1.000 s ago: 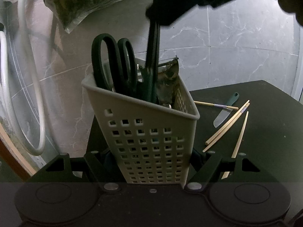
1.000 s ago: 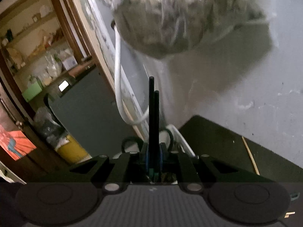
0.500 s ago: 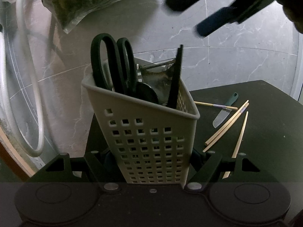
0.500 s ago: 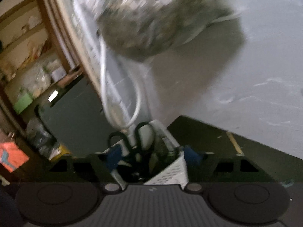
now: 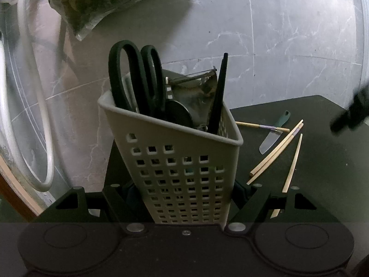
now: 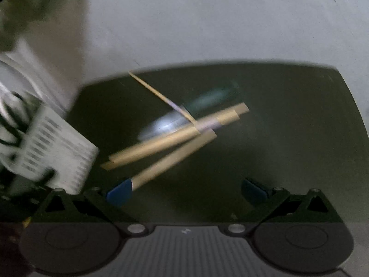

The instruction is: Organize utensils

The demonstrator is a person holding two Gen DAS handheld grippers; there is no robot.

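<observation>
My left gripper (image 5: 184,191) is shut on a beige perforated utensil basket (image 5: 184,173), held tilted above the dark table. Black-handled scissors (image 5: 133,80), a metal tool and a pair of black chopsticks (image 5: 219,92) stand in it. Several wooden chopsticks (image 5: 276,150) and a small green-handled knife (image 5: 272,136) lie on the table to the right. My right gripper (image 6: 186,190) hovers over those chopsticks (image 6: 173,140) and the knife (image 6: 170,122), its jaws opening wide with nothing between them. It shows as a dark blur (image 5: 350,113) at the right edge of the left wrist view.
A white hose (image 5: 43,138) loops down the marble wall on the left. A plastic bag (image 5: 103,0) hangs above the basket. The dark table (image 6: 288,127) ends at the wall behind, and its left edge lies just under the basket (image 6: 57,154).
The right gripper let go of the black chopsticks, which now stand in the basket. It opened and swung right and down over the wooden chopsticks. The left gripper kept still.
</observation>
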